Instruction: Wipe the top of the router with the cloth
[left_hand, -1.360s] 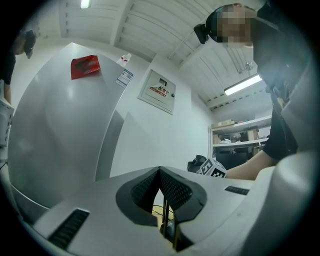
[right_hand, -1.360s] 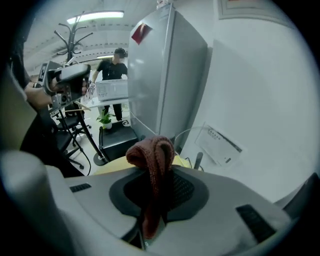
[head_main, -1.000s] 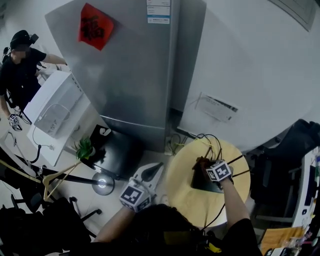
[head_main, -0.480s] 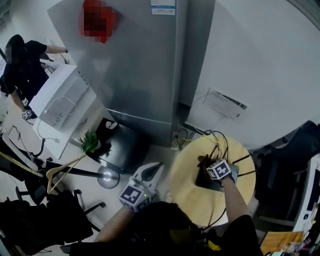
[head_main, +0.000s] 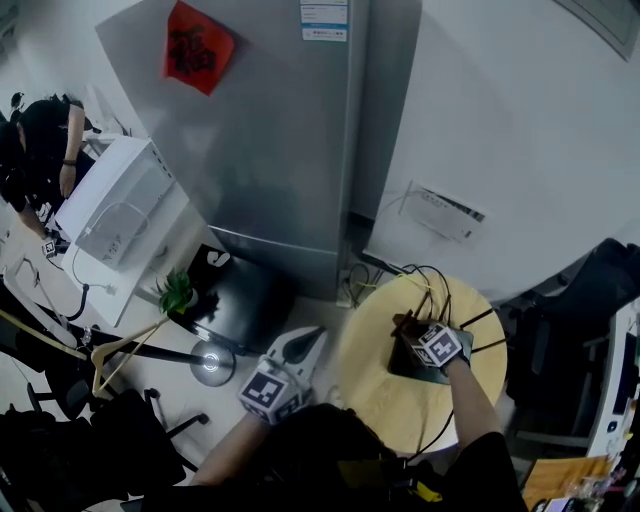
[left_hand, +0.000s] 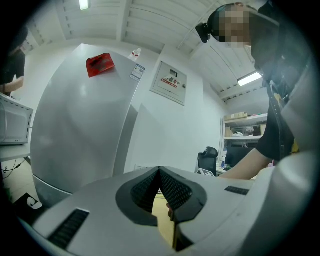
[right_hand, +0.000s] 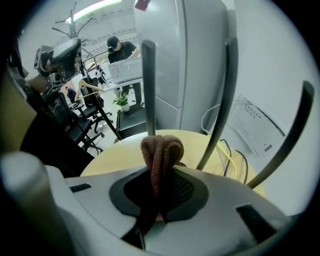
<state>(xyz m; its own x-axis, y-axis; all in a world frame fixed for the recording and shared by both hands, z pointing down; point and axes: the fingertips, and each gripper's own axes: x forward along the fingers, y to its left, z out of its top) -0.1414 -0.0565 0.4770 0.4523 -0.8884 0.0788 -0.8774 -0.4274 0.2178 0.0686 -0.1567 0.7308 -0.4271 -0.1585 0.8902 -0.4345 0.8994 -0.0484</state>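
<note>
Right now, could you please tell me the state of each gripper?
Left gripper: closed, holding nothing.
Right gripper: closed on the brown cloth.

Ribbed knitted cloth (right_hand: 161, 150), smooth matt wooden table (head_main: 372, 375)

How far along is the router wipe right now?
Done: the cloth is clamped in the right gripper. In hand: it sits low over the router, among its antennas, on the round table. Remaining: the wiping itself; no cleaned area can be told. The left gripper is shut, empty.
</note>
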